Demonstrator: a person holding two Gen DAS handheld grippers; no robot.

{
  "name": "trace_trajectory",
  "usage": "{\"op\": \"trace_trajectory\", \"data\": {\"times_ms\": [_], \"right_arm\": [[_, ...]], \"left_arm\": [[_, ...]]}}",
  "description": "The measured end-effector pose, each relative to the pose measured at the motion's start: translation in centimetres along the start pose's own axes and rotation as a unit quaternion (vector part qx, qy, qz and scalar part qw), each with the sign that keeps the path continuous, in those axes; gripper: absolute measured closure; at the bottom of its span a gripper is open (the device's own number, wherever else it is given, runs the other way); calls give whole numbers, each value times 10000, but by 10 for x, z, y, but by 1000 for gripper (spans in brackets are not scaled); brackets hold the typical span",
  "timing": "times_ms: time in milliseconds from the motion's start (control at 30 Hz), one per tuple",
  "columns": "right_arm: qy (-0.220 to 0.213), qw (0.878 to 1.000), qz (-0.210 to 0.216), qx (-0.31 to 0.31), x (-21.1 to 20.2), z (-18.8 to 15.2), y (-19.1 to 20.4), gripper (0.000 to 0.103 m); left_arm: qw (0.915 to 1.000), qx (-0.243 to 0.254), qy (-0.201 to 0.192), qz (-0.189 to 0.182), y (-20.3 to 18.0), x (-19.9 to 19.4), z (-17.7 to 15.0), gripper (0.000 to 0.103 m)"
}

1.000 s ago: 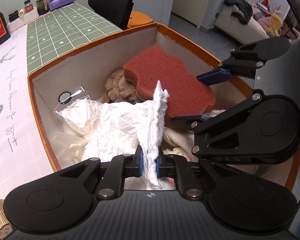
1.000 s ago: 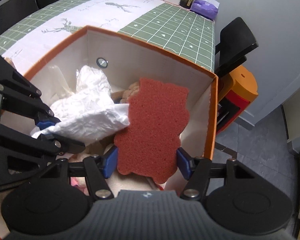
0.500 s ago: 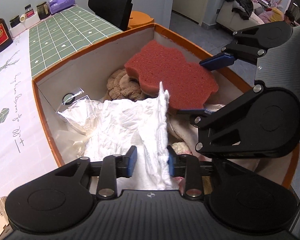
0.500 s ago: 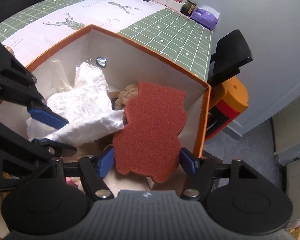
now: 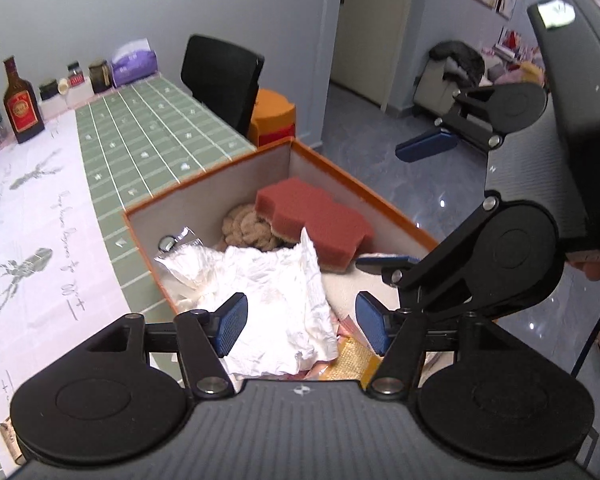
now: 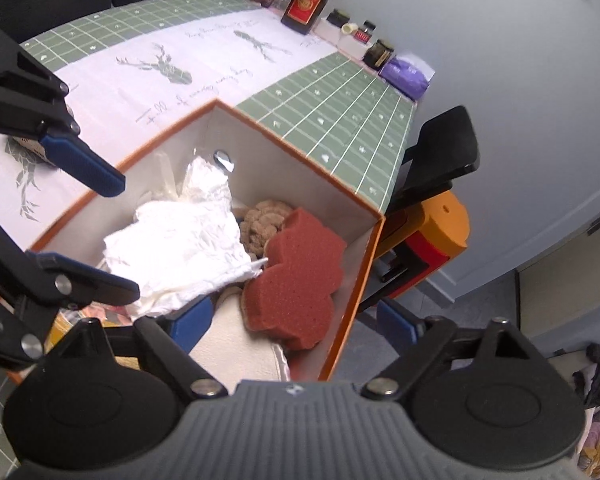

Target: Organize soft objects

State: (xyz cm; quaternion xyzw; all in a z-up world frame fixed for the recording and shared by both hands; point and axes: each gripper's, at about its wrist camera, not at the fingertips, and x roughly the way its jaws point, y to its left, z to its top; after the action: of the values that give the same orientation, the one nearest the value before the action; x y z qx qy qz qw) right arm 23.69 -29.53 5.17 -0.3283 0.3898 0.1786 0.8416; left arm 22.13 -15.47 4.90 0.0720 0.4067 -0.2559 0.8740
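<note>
Left hand-held gripper opening, holds nothing, above white paper | right hand-held gripper opening, clear of sponge

Both grippers hung side by side, tilted steeply downward; the left gripper had its jaws opening with nothing pinched, and the right gripper was spreading wide too, pads gripping nothing

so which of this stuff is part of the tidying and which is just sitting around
Part of the job:
- orange box
- red sponge
- white crumpled sheet
- brown knitted piece

Just lying about:
- liquor bottle
- small jars
- purple tissue pack
- black chair
</note>
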Motion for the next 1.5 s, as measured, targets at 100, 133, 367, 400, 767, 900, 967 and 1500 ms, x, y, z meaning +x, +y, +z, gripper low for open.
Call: {"op": "trace_trajectory", "data": {"times_ms": [100,133,367,400,767,900,967,1500], "right_arm": [[-154,9995,-256,59,-22,3,7,11],[-249,9992,-311,97,-30,4,12,11],[-1027,9912,-333,772,-86,-6,33,10],[-1160,9886,-329,901,-94,-10,38,10],[-2265,9538,-203,1965,-124,-57,124,8],[-2490,9315,-76,2651,-121,-76,153,7],[-2633,9202,-86,2894,-121,-85,168,7],[-3037,8900,-454,3372,-112,-131,258,3]], "left_arm": [[9987,-154,-485,100,3,-27,-7,30],[9976,-220,-639,142,5,-36,-10,30],[9867,-465,-1472,500,16,-93,-45,30],[9833,-510,-1626,647,18,-100,-53,30],[9639,-886,-2102,1376,37,-125,-146,30],[9570,-1002,-2165,1649,39,-130,-178,30],[9521,-1174,-2254,1698,39,-132,-190,30],[9079,-2169,-2664,2401,43,-133,-268,30]]}}
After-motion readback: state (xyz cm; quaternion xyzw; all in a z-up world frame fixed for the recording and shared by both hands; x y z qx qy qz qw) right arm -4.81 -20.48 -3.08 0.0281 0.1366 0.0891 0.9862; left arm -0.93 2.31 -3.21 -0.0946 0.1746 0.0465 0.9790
